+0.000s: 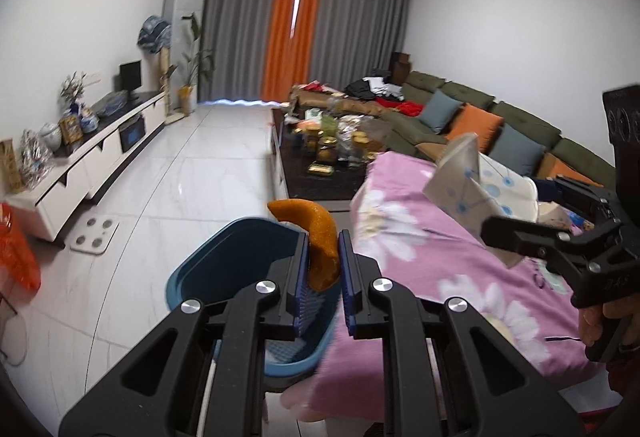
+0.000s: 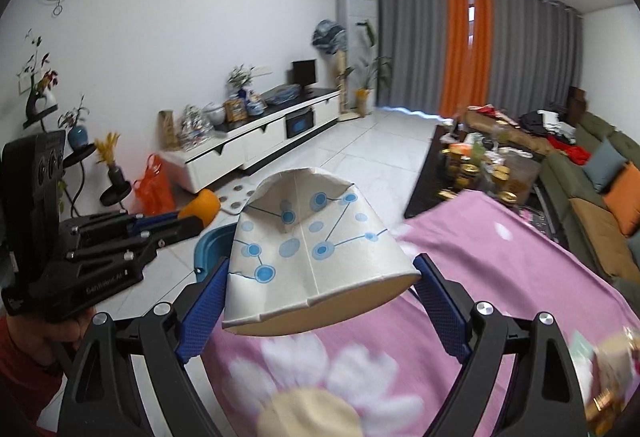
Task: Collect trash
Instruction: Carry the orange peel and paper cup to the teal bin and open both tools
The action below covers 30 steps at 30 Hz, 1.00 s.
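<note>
A living room, a pink floral cloth (image 1: 460,261) in front; left gripper (image 1: 323,261) clamps an orange peel (image 1: 320,237) over the blue bin (image 1: 240,257); right gripper (image 2: 320,293) grips a crushed cup (image 2: 308,249) near it; neither is binned yet.

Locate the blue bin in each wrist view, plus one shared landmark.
Left wrist: blue bin sits low centre-left on the floor, behind the left gripper.
Right wrist: only its rim shows, centre-left, behind the paper cup.
Shared landmark: orange curtain.
</note>
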### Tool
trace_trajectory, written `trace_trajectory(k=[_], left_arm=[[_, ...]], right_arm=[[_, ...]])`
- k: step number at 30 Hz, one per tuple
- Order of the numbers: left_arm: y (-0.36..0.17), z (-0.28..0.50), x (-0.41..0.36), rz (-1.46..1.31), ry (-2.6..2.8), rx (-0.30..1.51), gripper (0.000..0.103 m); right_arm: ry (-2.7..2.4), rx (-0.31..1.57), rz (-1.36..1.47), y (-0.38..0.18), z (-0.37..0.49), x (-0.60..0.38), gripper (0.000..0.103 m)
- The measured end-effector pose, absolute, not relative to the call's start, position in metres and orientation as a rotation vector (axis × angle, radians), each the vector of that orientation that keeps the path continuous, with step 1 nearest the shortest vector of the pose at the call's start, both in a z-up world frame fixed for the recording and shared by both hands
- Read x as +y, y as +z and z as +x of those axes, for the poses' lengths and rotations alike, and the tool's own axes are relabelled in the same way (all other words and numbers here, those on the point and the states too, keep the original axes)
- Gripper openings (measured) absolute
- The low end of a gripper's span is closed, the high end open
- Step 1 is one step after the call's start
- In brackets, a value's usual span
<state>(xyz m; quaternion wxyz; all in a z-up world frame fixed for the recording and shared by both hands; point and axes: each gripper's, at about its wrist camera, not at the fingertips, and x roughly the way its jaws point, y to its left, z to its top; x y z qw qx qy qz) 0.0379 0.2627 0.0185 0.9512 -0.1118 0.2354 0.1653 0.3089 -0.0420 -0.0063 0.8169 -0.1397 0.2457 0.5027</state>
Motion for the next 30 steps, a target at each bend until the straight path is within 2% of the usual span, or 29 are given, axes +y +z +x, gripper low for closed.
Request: trace_trajectory(k=[9, 20, 30], left_arm=[[-0.013, 0.031, 0.311, -0.276, 0.386, 0.533, 0.015], [-0.072, 0.094, 0.332, -0.317, 0.396, 0.642, 0.015], [-0.104, 0.129, 0.346, -0.322, 0.379, 0.688, 0.016]], right_arm=[[1.118, 0.592, -0.400, -0.021, 0.319, 0.038, 0.087], [1.119, 0.749, -0.405, -0.050, 0.351, 0.103, 0.087], [1.121, 0.881, -0.401, -0.077, 0.356, 0.133, 0.087]])
